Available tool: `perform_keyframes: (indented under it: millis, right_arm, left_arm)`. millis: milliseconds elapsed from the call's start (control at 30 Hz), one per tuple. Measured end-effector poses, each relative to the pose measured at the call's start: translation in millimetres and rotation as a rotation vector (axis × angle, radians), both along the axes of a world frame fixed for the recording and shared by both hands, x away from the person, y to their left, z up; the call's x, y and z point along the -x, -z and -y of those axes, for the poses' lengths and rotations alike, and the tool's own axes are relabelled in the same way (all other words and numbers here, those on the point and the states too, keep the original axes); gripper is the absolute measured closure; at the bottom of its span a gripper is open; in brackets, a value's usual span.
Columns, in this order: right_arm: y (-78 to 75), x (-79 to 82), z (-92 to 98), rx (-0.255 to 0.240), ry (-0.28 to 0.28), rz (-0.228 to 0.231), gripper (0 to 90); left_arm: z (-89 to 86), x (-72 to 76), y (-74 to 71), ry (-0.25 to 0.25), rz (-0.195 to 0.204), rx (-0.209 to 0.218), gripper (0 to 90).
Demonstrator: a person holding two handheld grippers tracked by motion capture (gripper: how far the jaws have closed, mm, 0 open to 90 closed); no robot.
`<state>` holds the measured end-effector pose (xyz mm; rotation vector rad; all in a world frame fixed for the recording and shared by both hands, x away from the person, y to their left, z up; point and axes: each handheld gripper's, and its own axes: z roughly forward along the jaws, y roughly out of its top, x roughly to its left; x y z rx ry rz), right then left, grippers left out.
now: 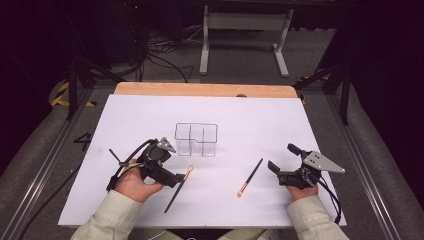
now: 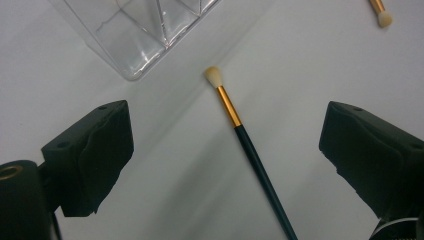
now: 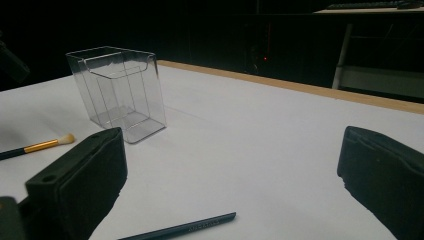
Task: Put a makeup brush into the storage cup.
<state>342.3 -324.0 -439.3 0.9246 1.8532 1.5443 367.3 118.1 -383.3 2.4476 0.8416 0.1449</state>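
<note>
Just slim dark brush (image 2: pixel 250 145), gold ferrule, pale tip

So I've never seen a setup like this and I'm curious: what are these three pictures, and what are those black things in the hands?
A person sits at a white table, holding a hand-worked two-jaw gripper in each hand. The high view looks down from above: left gripper, right gripper. The other two pictures come from cameras riding on each gripper, looking out between its black jaws. On the table stand a clear box and two brushes: left brush and right brush. Both grippers are open and hold nothing; the left brush lies between the left one's jaws, untouched.
</note>
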Motion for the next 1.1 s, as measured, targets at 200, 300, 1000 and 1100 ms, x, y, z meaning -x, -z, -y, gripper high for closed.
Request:
perform_keyframes:
  millis: [200,300,1000,1100]
  right_arm:
    - [0.1,0.0,0.0,-0.001,0.000,-0.002,0.0]
    - [0.1,-0.1,0.0,-0.002,0.000,-0.004,0.0]
    - [0.2,-0.3,0.3,0.001,0.003,-0.008,0.0]
    - [0.3,-0.4,0.3,0.002,0.005,-0.008,0.0]
  left_arm:
    - [4.1,-2.5,5.2,-0.001,-0.032,-0.032,8.4]
    - [6.0,-3.6,8.1,-0.001,-0.046,-0.046,8.5]
    - [19.3,-6.8,30.2,0.006,-0.147,-0.124,20.6]
    - [21.1,-7.0,33.5,0.011,-0.155,-0.143,23.1]
